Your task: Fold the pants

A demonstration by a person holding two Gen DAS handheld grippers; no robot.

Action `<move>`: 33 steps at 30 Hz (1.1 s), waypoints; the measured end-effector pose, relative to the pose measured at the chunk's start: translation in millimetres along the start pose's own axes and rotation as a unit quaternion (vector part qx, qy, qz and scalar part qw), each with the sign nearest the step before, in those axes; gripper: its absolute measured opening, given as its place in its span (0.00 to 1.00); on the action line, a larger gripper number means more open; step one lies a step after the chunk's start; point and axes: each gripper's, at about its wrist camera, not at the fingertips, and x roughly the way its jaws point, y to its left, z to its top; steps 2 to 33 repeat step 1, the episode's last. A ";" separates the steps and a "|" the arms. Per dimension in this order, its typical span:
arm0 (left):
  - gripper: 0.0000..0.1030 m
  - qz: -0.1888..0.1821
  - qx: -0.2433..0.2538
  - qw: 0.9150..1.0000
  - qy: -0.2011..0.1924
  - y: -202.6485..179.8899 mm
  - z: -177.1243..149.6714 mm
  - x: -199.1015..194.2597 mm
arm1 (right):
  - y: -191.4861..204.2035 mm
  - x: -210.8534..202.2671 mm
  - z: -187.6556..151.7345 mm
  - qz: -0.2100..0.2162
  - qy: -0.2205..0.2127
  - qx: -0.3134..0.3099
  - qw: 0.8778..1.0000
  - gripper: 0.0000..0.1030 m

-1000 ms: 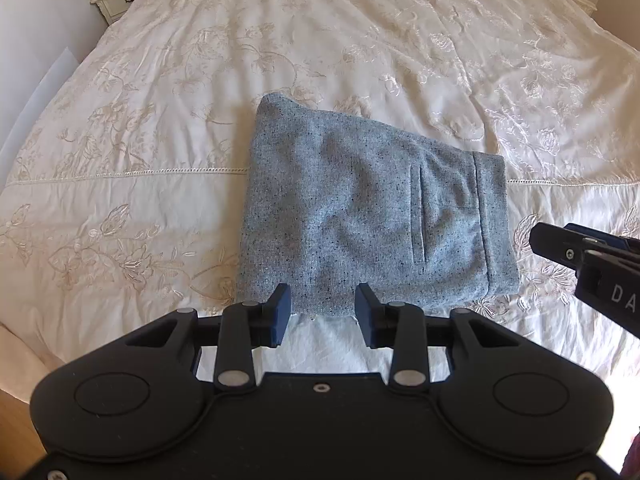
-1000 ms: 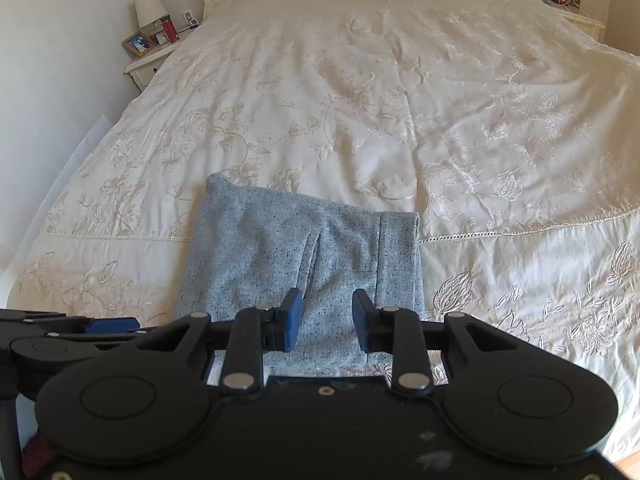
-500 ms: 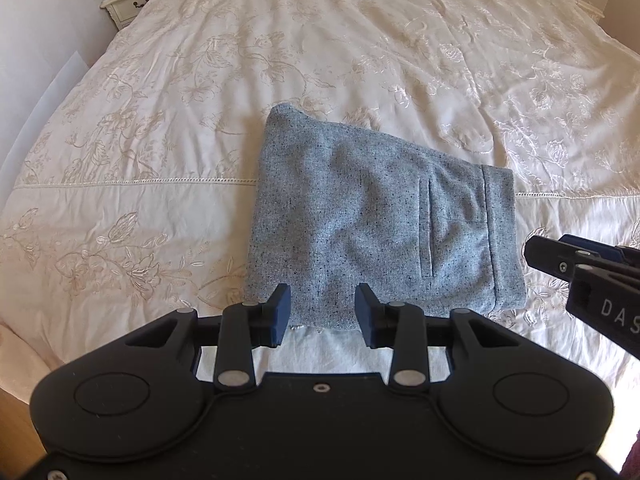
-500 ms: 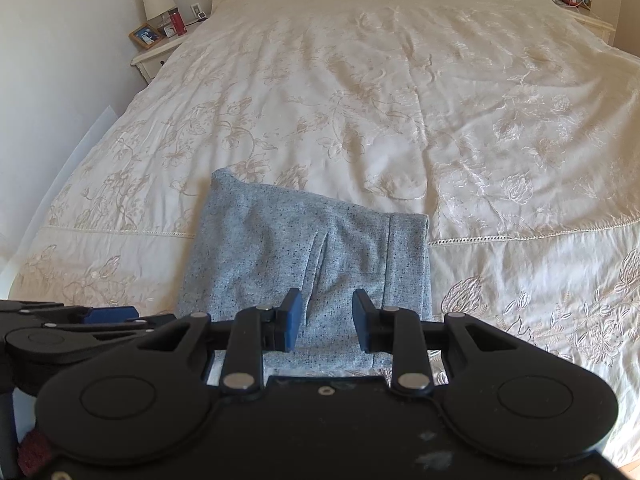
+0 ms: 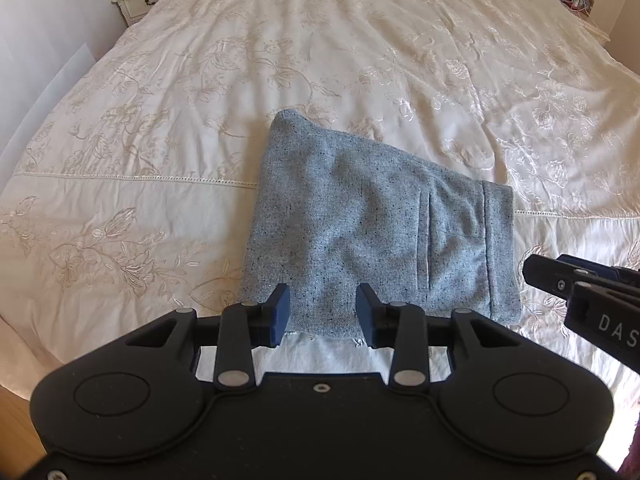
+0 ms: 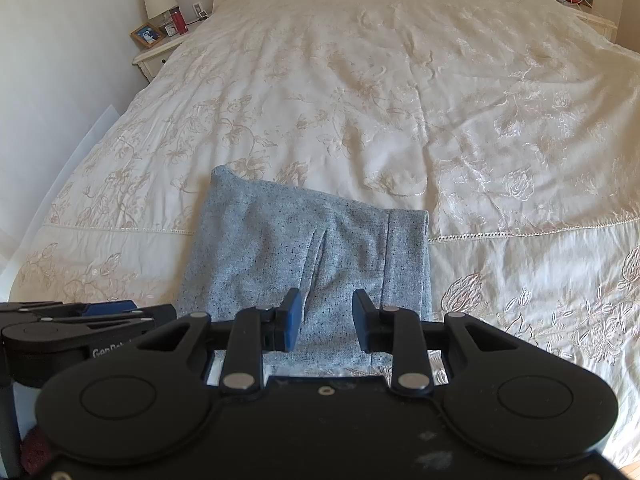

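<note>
The grey-blue speckled pants [image 5: 372, 224] lie folded into a compact rectangle on the cream embroidered bedspread [image 5: 160, 128], waistband and a slit pocket on the right side. They also show in the right wrist view [image 6: 304, 256]. My left gripper [image 5: 322, 312] is open and empty, held above the pants' near edge. My right gripper [image 6: 326, 320] is open and empty, also over the near edge. The right gripper shows at the right of the left wrist view [image 5: 580, 292]; the left gripper shows at the left of the right wrist view [image 6: 80, 320].
The bed [image 6: 400, 80] stretches far ahead. A white nightstand [image 6: 156, 54] with a lamp, a photo frame and a red bottle stands at the far left by the wall. Another nightstand [image 6: 588, 8] with small items is at the far right. Wooden floor [image 5: 12, 420] shows at bottom left.
Both grippers have drawn back and tilted up slightly from the pants, so more of the bed's far end shows. The pants have not moved. Both grippers stay open.
</note>
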 end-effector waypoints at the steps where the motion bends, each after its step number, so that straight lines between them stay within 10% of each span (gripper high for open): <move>1: 0.48 0.000 0.000 1.000 0.002 -0.3 0.1 0.7 | -0.9 0.4 -0.5 0.000 0.001 0.001 1.000 0.29; 33: 0.48 0.000 0.000 1.000 0.002 -0.3 0.1 0.7 | -0.9 0.4 -0.5 0.000 0.001 0.001 1.000 0.29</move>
